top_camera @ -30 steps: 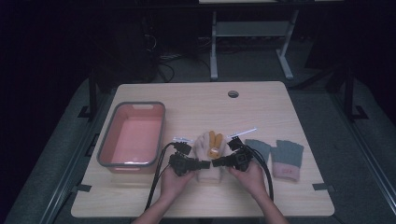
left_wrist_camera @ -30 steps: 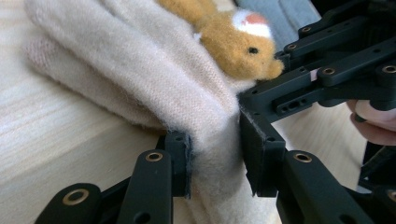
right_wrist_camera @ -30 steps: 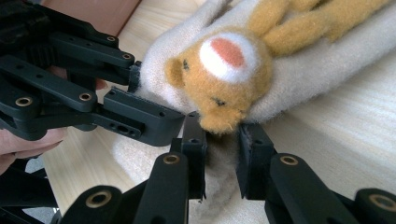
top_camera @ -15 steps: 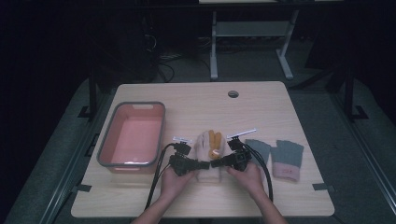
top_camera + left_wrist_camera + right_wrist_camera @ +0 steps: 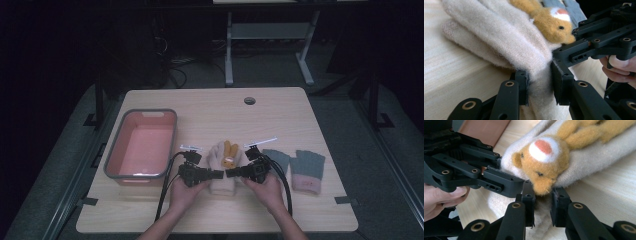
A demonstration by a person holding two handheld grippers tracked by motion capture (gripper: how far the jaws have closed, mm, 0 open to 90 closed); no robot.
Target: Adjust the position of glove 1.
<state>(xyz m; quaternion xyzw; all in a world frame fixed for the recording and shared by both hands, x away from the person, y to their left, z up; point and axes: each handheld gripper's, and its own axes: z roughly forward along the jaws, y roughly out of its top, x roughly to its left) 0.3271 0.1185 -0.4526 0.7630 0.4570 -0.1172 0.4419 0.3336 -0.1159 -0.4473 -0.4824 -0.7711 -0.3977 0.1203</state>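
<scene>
On the table: tub at left, mitten in the middle, pair of gloves at right, just beside the mitten.

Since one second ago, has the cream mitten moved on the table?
No. The cream mitten lies at the same spot between the pink tub and the grey gloves.

The cream mitten is a soft, fuzzy knit with a matt nap; its sewn-on animal face is tufted tan felted wool. The grey gloves look like a matt knit. The table has a smooth, pale wood-grain finish. The basin is smooth plastic. The left gripper is matt black plastic with brass-coloured rivets.
</scene>
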